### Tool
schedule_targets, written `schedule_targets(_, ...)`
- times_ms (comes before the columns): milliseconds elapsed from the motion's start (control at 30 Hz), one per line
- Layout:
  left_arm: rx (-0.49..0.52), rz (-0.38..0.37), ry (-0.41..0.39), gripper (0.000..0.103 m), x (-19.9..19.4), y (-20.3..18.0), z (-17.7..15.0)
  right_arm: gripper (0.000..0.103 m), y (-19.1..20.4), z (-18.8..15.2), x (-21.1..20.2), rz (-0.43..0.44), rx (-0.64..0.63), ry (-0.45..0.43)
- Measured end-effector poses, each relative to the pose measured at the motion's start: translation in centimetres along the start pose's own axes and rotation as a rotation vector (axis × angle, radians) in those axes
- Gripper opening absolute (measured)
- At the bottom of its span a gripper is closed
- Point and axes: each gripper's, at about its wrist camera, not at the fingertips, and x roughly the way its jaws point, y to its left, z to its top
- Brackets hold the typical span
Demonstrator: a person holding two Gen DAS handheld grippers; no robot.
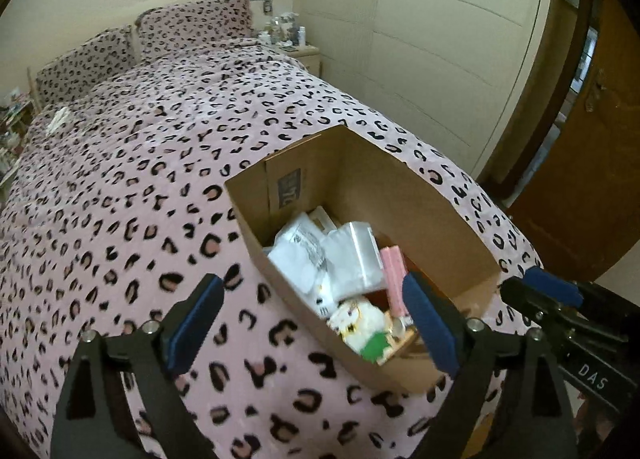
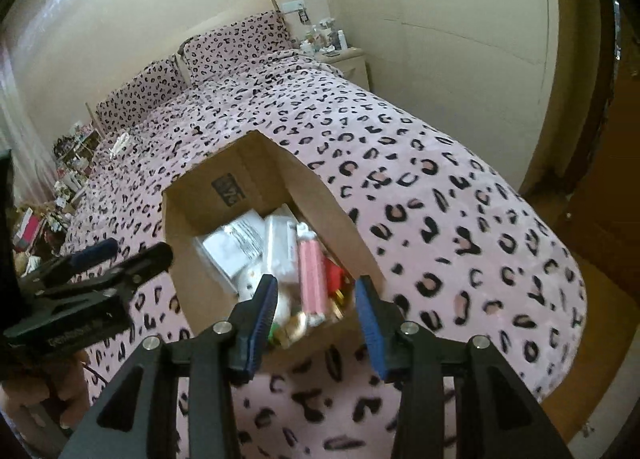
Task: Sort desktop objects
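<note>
I have both tools hovering over the cardboard box (image 1: pixel 400 195) that sits on the leopard-print bed (image 1: pixel 120 179). My left tool (image 1: pixel 316 323) is spread wide with nothing between its pads, and my right tool (image 2: pixel 316 311) is wide and empty too. The box already holds white packets (image 2: pixel 236 247), a pink tube (image 2: pixel 312 275) and small toys, blurred. I judge the sorting barely begun: everything lies jumbled inside, nothing set out yet.

One cardboard box (image 1: pixel 400 195), two pillows (image 1: pixel 192 25), one nightstand (image 1: pixel 308 55).
</note>
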Motion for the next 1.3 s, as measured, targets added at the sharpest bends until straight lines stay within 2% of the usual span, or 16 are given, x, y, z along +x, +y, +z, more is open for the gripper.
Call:
schedule_targets(167, -0.027, 0.050, 0.012, 0.097, -2.0, -0.7, -2.0, 0.045, -0.6, -1.8, -1.8, -0.038, -0.021, 0.019)
schedule_targets(300, -0.049, 0.107, 0.060, 0.097, -2.3, -1.2, -4.3, 0.045, -0.8, -3.4, -2.0, -0.063, -0.019, 0.064)
schedule_targets(433, -0.051, 0.111, 0.119, 0.097, -1.7, -1.9, -6.2, 0.045, -0.6, -4.5, -1.7, -0.082, -0.023, 0.098)
schedule_targets(567, -0.059, 0.123, 0.146, 0.097, -1.3, -2.4, -7.2, 0.045, 0.2, -5.0, -1.1, -0.095, -0.053, 0.108)
schedule_targets(900, -0.073, 0.134, 0.141, 0.097, -1.1, -2.4, -7.1, 0.046, 1.4, -4.1, -0.6, -0.126, -0.087, 0.076)
schedule_targets(1300, -0.066, 0.147, 0.135, 0.097, 0.4, -2.2, -5.2, 0.046, 1.5, -3.0, 0.6, -0.157, -0.078, 0.060)
